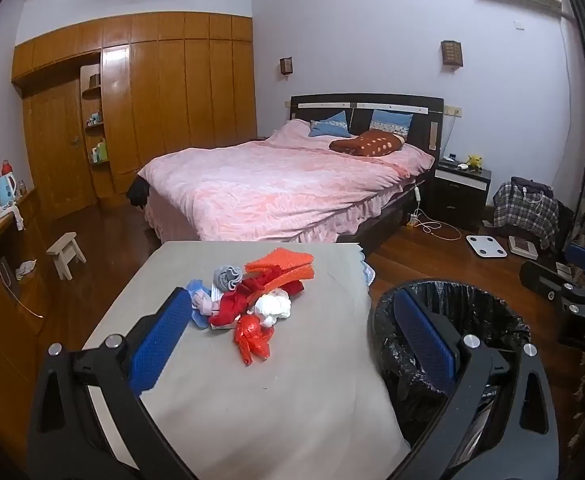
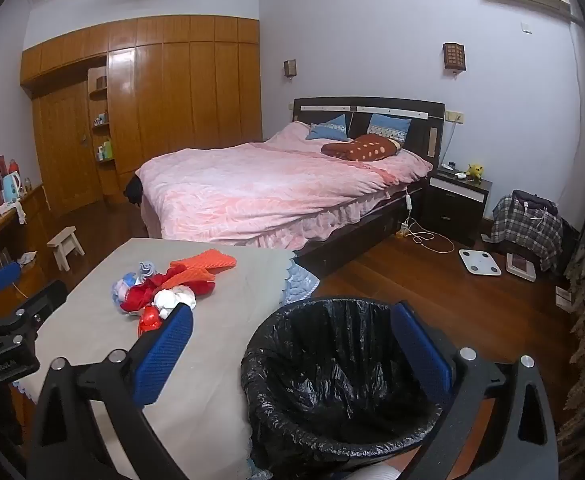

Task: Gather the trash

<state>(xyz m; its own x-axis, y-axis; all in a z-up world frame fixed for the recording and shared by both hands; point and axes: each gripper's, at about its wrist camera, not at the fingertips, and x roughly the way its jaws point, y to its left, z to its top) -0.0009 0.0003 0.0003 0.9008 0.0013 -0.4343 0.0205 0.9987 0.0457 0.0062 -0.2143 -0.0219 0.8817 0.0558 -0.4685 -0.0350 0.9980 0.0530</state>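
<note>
- While both my grippers, left gripper (image 1: 292,340) and right gripper (image 2: 292,344), hang spread and empty, nothing is collected.
- Heap of crumpled red, white and orange scraps (image 1: 258,296): on the grey-clothed table (image 1: 252,392), just left of the black-lined round bin (image 2: 332,376).
- I'd pinch the nearest red wad low, then carry it over the bin.

A heap of crumpled red, white and perhaps blue scraps (image 1: 252,300) lies beside the black-lined bin (image 2: 332,364).

Bedroom: trash pile (image 1: 252,300) sits mid-table (image 1: 220,380), w/ bin (image 2: 332,380) just beside table's right edge. Bed (image 1: 284,184) stands behind table; nightstand (image 1: 462,188) to bed's right, wardrobe (image 1: 152,96) along back wall at left. Stool (image 1: 66,254) on floor left of table. Scale (image 1: 486,246) on floor right of bed, behind bin.
</note>
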